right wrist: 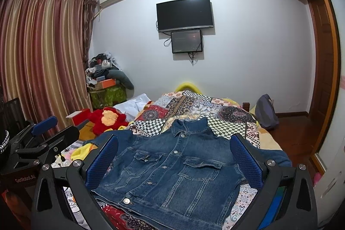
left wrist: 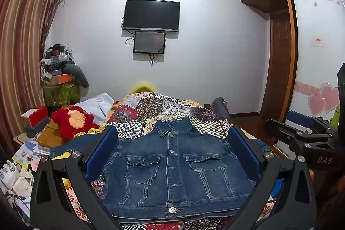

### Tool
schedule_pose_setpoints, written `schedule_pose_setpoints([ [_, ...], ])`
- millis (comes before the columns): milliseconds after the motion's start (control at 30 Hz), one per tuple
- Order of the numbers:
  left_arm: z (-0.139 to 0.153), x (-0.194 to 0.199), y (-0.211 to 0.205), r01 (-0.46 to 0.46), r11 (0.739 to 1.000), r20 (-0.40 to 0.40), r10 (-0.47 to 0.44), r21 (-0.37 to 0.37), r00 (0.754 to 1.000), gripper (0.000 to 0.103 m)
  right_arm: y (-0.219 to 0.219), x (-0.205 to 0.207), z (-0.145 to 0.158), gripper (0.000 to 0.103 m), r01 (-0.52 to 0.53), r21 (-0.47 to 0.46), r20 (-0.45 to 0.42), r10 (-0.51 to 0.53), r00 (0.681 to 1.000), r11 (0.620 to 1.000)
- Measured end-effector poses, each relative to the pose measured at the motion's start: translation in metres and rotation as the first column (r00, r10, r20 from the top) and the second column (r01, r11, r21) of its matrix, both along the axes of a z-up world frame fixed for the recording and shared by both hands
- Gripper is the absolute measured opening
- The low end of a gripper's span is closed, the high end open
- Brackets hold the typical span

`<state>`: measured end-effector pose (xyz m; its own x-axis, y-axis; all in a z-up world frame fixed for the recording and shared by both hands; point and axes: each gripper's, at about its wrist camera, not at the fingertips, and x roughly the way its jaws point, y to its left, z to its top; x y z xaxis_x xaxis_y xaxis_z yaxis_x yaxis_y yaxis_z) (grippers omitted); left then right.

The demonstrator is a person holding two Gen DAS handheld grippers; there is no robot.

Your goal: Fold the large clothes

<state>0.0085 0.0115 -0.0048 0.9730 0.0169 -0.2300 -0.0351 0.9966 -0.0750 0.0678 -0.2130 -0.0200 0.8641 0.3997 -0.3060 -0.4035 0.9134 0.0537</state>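
Note:
A blue denim jacket [left wrist: 174,167] lies face up and buttoned on the patchwork bedspread [left wrist: 151,107], collar away from me, sleeves spread to both sides. My left gripper [left wrist: 172,143] is open and empty, held above the jacket's near half. My right gripper [right wrist: 173,150] is open and empty too, also above the jacket [right wrist: 172,171]. The right gripper shows at the right edge of the left wrist view [left wrist: 301,133]; the left gripper shows at the left edge of the right wrist view [right wrist: 43,135].
A red plush toy [left wrist: 73,122] and piles of papers and boxes [left wrist: 32,150] lie left of the bed. A cluttered stand [left wrist: 58,79] is by the curtain. A dark backpack [right wrist: 266,111] sits at the bed's right. A wardrobe [left wrist: 278,57] stands on the right.

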Motion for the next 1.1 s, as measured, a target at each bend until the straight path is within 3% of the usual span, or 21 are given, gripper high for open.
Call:
schedule_pose_setpoints([
  [1100,-0.0022,0.0006,-0.0001,-0.006,1.0,0.003,0.006,-0.001,1.0,0.103,0.0005,0.0003,-0.0005,0.103,0.0,-0.001,0.004,0.0,1.0,1.0],
])
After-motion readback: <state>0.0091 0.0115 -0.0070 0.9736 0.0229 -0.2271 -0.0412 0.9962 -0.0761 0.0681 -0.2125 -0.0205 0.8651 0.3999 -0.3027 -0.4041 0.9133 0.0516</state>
